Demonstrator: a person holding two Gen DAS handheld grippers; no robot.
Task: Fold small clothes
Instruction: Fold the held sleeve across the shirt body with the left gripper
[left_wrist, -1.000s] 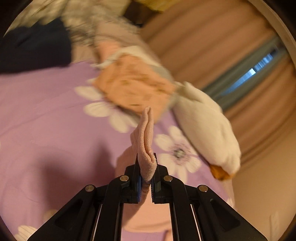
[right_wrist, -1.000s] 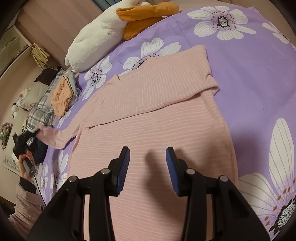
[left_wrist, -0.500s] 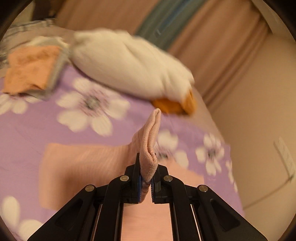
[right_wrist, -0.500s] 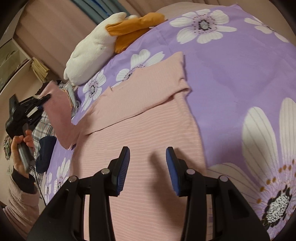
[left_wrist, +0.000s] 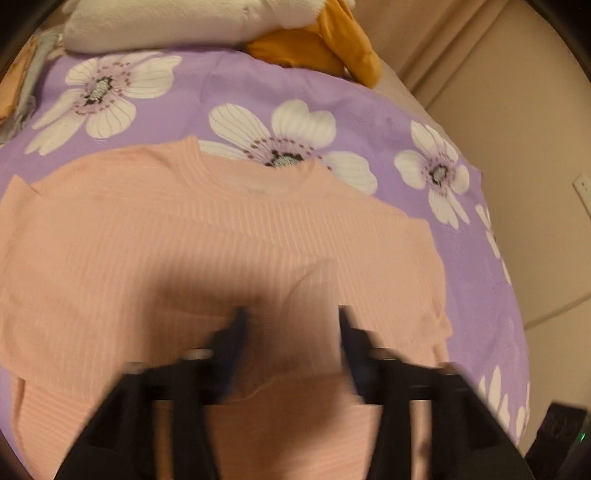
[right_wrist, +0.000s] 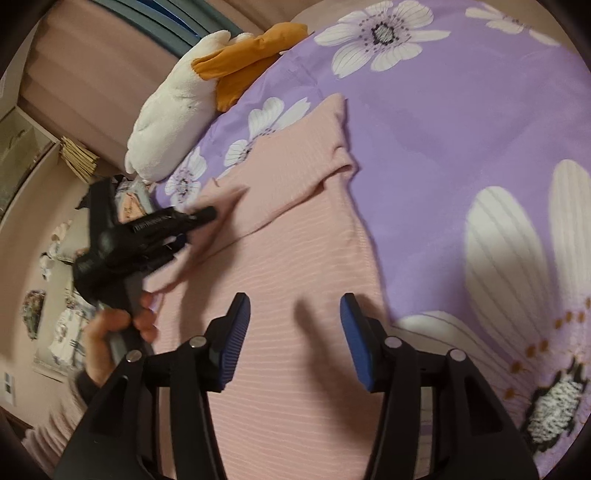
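Observation:
A pink ribbed long-sleeve top (left_wrist: 221, 251) lies flat on the purple flowered bedspread (left_wrist: 236, 92), both sleeves folded across its chest. My left gripper (left_wrist: 290, 325) is open and blurred, just above the folded sleeve end, holding nothing. In the right wrist view the top (right_wrist: 295, 302) fills the middle, and the left gripper (right_wrist: 199, 221) hovers at the sleeve end on the left. My right gripper (right_wrist: 293, 325) is open and empty, just above the top's lower body.
A white plush duck (right_wrist: 177, 107) with an orange bill (left_wrist: 317, 44) lies at the head of the bed. A pile of other clothes (left_wrist: 14, 88) lies at the far left. A wall (left_wrist: 524, 147) runs along the bed's right edge.
My left gripper carried the pink sleeve across the top, laid it on the chest and opened, letting it go. The right gripper stayed open over the top's lower body.

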